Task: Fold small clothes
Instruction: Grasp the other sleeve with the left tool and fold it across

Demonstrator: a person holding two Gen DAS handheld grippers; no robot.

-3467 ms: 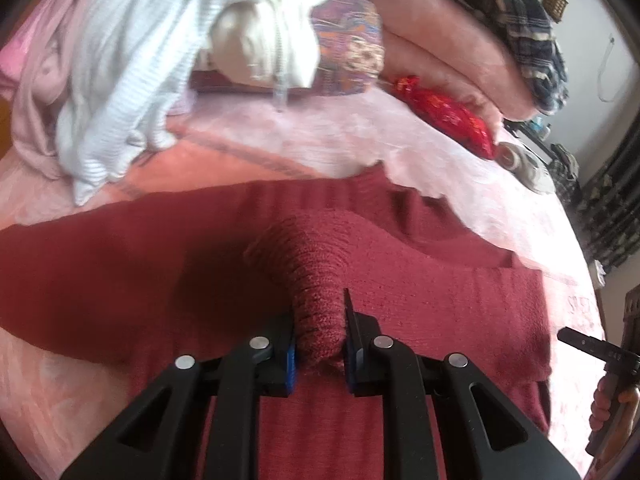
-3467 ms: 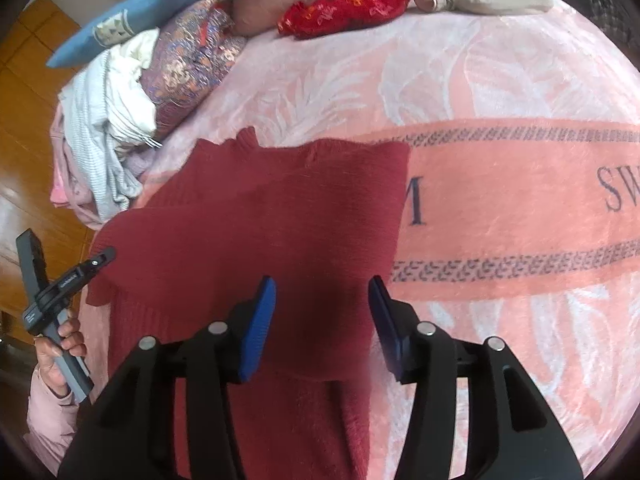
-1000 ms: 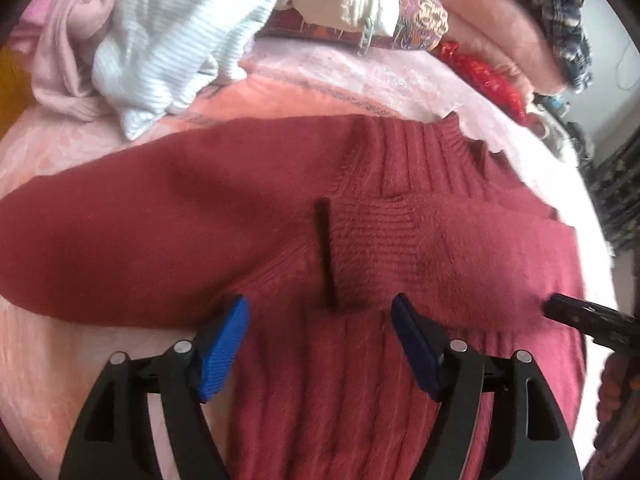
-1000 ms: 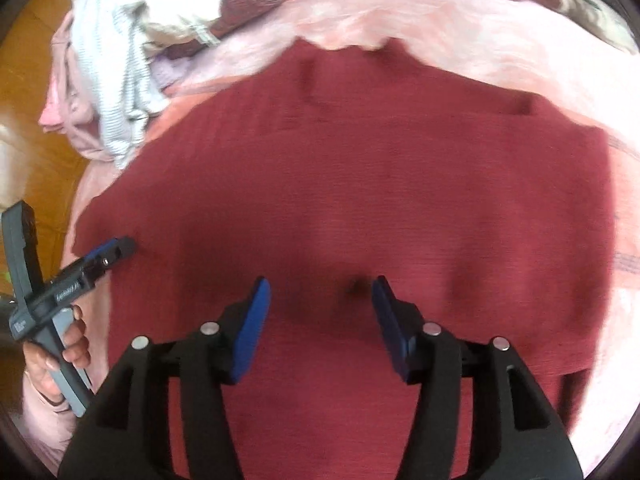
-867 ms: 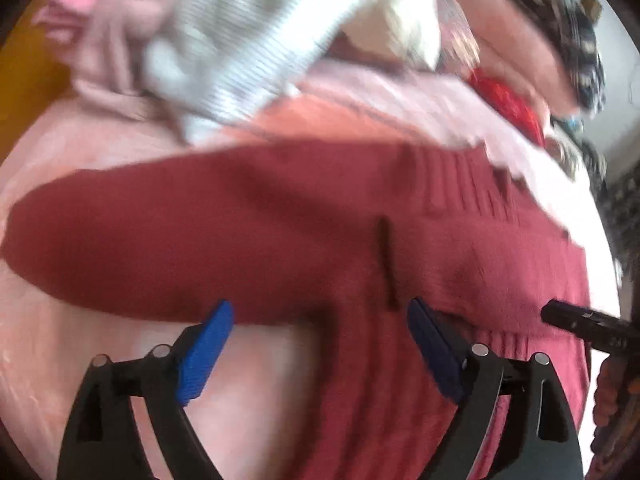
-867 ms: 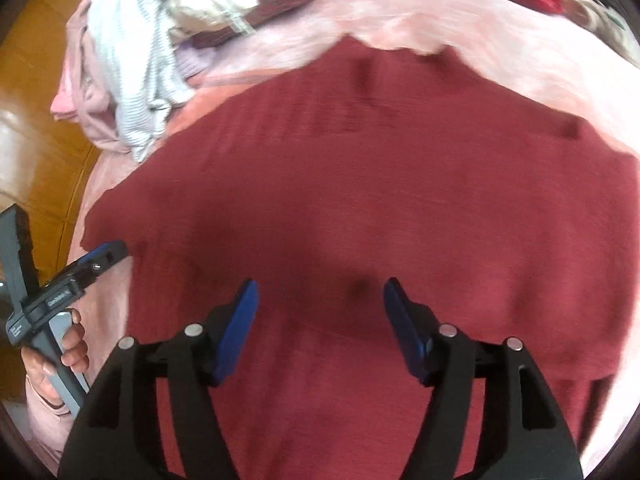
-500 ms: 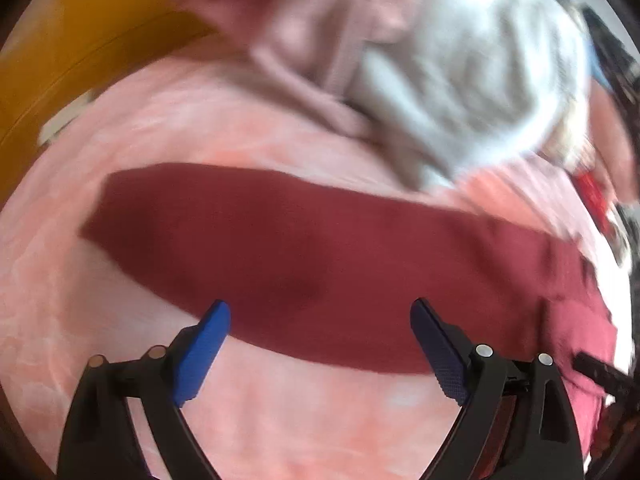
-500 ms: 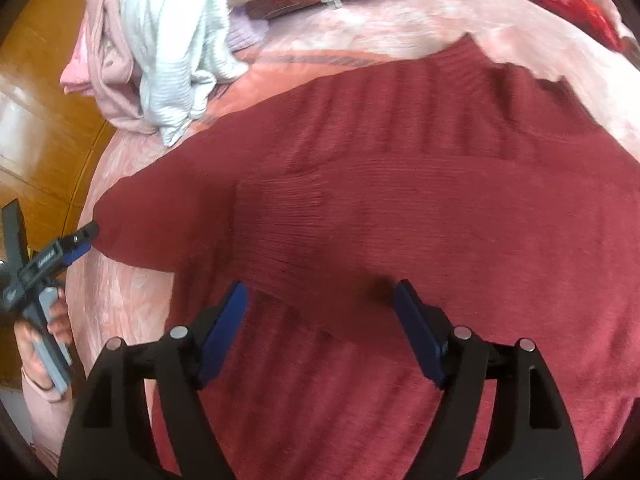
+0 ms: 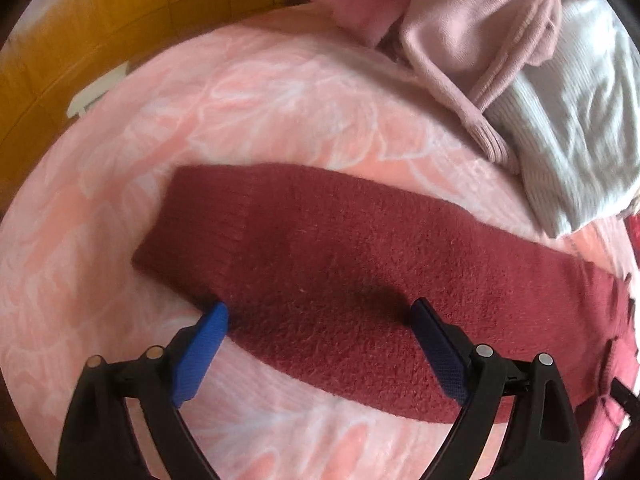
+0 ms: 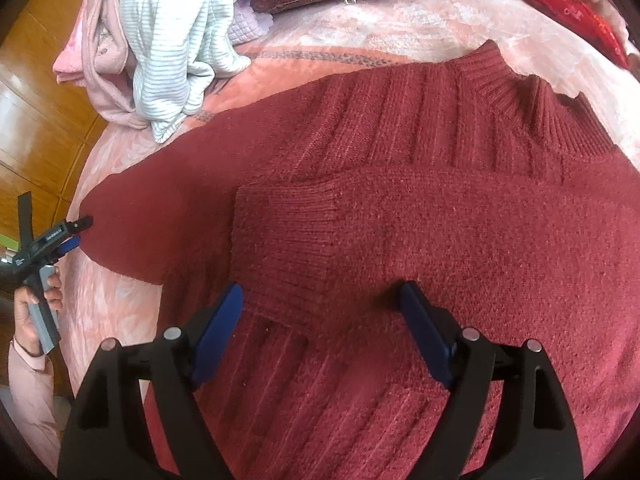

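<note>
Left wrist: left claw (image 9: 318, 314) wide over sweater (image 9: 360, 280) sleeve; right claw (image 10: 320, 304) wide too. Soft, floppy knit; pinch the cuff (image 9: 188, 240).

Pink blanket (image 9: 280, 92) — red sweater (image 10: 440, 220), clothes heap (image 10: 160, 40).

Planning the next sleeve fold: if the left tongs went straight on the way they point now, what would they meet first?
Most likely the outstretched sleeve of the dark red knitted sweater: the open left tongs straddle it near the cuff, on the pink blanket. Depth is unclear.

red sweater (image 10: 440, 220), sleeve folded across, jaws apart
</note>
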